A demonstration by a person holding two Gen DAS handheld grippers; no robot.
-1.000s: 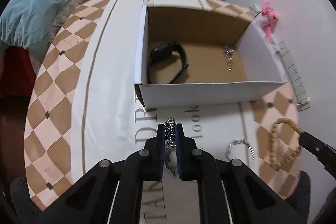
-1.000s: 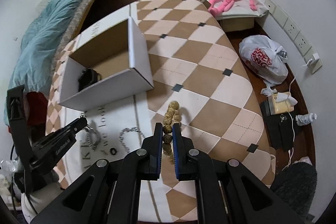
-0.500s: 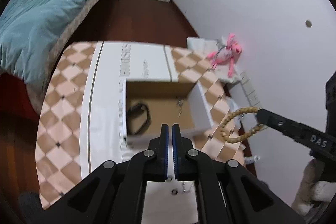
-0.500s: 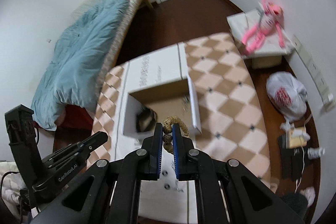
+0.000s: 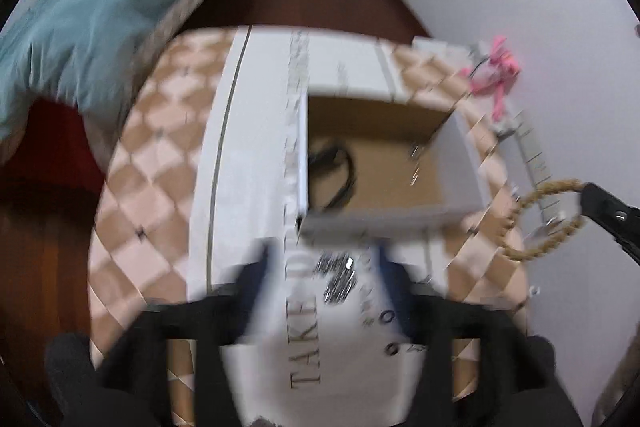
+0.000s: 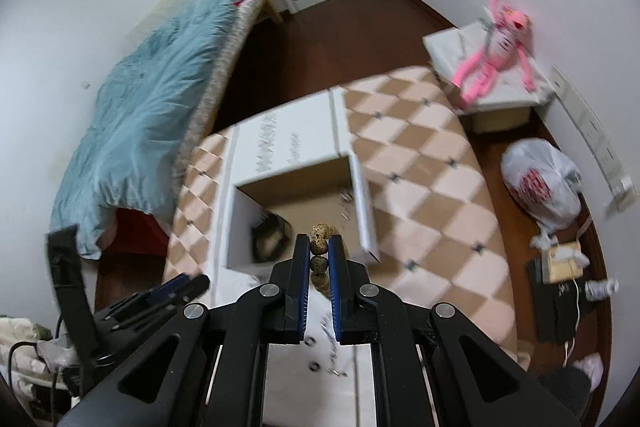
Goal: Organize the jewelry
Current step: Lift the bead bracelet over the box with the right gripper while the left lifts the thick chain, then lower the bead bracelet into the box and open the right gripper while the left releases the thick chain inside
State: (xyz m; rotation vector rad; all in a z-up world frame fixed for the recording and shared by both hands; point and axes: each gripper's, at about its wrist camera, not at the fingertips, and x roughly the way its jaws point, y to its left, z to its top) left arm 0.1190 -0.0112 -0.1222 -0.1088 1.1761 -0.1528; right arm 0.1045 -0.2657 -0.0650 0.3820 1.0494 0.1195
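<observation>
Two hand-held grippers: right (image 6: 319, 254) pinching speckled wooden bead bracelet (image 6: 320, 247); left (image 5: 324, 267) spread wide, blurred.

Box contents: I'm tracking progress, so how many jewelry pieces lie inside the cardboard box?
2. In the box, a black band lies at the left and a small silver piece near the right wall. The near wall may hide others.

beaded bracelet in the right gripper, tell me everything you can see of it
The tan wooden-looking beaded bracelet is a closed loop of small round speckled beads. It hangs in the air, pinched at one side by the right gripper, whose blue-padded fingers clamp a few beads. It sits beside the open white cardboard box, touching nothing else.
</observation>
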